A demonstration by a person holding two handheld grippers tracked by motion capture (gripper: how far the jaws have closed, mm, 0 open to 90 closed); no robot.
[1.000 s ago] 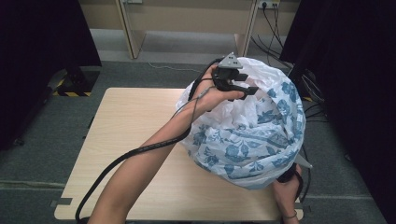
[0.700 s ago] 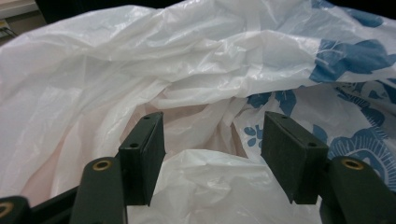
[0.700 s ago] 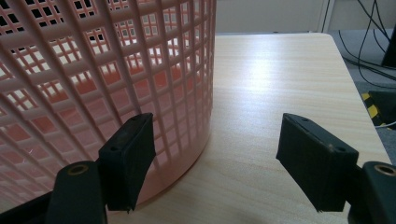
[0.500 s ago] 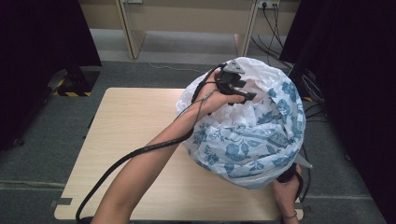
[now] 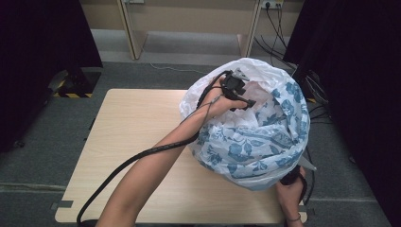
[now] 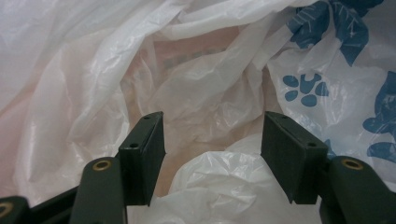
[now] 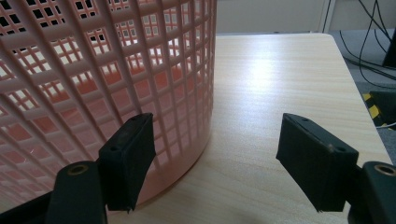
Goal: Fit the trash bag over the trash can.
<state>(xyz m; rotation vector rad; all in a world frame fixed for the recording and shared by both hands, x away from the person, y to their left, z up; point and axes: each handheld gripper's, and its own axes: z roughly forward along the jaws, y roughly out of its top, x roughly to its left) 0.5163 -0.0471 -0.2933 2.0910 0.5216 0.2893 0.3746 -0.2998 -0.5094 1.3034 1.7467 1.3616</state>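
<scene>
A white plastic bag with blue flower print lines and drapes over a pink lattice basket on the right half of the wooden table. My left gripper reaches down into the bag's open mouth. In the left gripper view it is open, and crumpled white plastic bulges up between the jaws without being pinched. The right gripper stands open low beside the basket's wall, with its left jaw in front of the lattice. In the high view the right hand is at the table's near right corner, under the bag's bulge.
Bare tabletop stretches beyond the basket to the table's edge. Black curtains hang on both sides, and cables lie on the grey floor behind the table. The left gripper's cable trails along the forearm.
The left hand has sunk with its gripper from above the bag's rim down into the bag's mouth. The jaws stayed equally wide. The right hand has kept still.
</scene>
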